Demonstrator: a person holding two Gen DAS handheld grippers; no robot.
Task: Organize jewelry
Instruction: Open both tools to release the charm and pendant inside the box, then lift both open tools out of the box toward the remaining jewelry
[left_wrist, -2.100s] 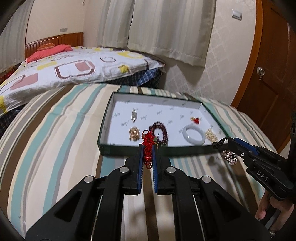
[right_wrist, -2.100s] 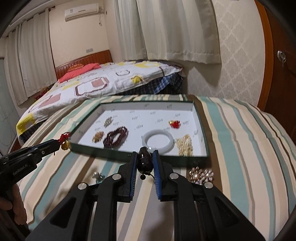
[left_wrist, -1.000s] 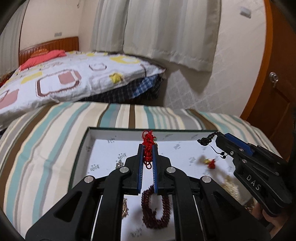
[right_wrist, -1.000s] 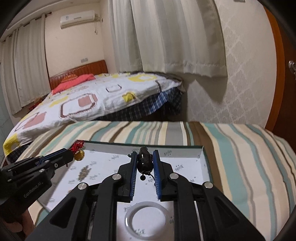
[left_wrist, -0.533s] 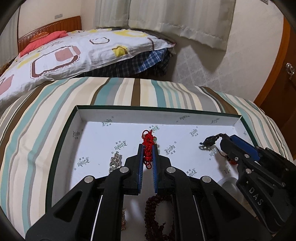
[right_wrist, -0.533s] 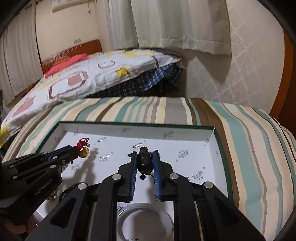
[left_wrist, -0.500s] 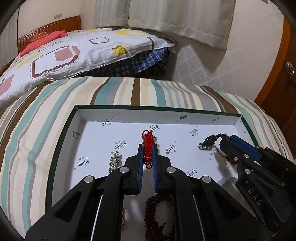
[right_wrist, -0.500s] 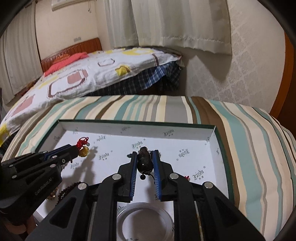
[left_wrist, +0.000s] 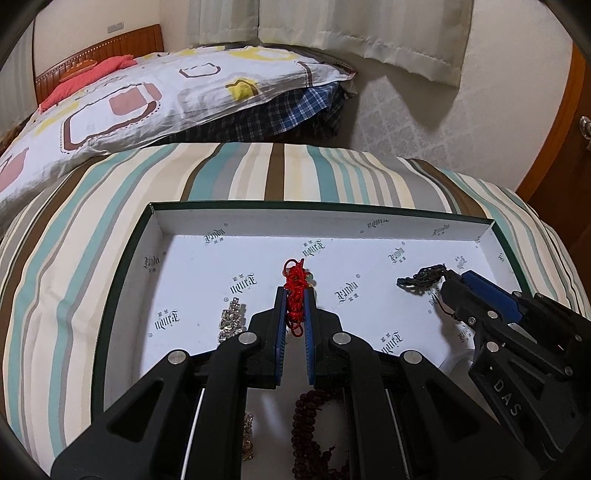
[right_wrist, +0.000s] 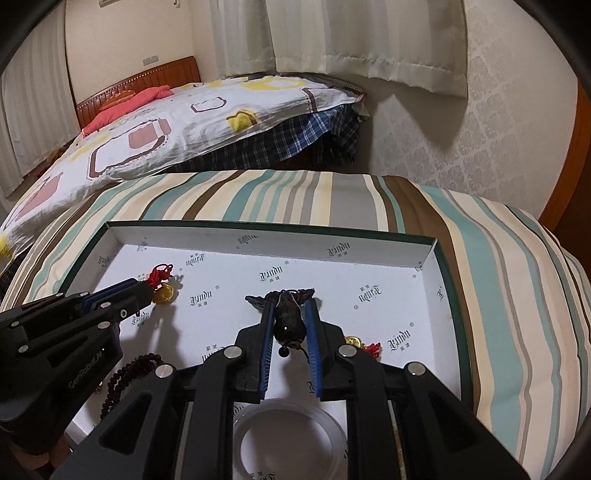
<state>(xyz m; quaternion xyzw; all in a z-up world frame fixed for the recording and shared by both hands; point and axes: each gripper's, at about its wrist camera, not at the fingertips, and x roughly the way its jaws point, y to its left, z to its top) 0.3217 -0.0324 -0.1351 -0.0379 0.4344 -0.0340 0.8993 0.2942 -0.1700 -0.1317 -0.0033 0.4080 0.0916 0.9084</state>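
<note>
2 hand-held grippers over 1 white-lined tray (left_wrist: 155, 236) on the striped bed. Left hand-held gripper (left_wrist: 294, 295) clamped on a red knotted cord charm (left_wrist: 294, 284) w/ gold bead. Right hand-held gripper (right_wrist: 289, 314) pinched on a dark brown pendant (right_wrist: 288, 323) — its cord lies just ahead of the tips. Behind left one: 1 dark bead bracelet (left_wrist: 308, 417); beside its left finger, 1 rhinestone piece (left_wrist: 232, 319). Behind right one: 1 pale bangle (right_wrist: 290, 437) — just right of it, 1 more red-gold charm (right_wrist: 360, 342).
</note>
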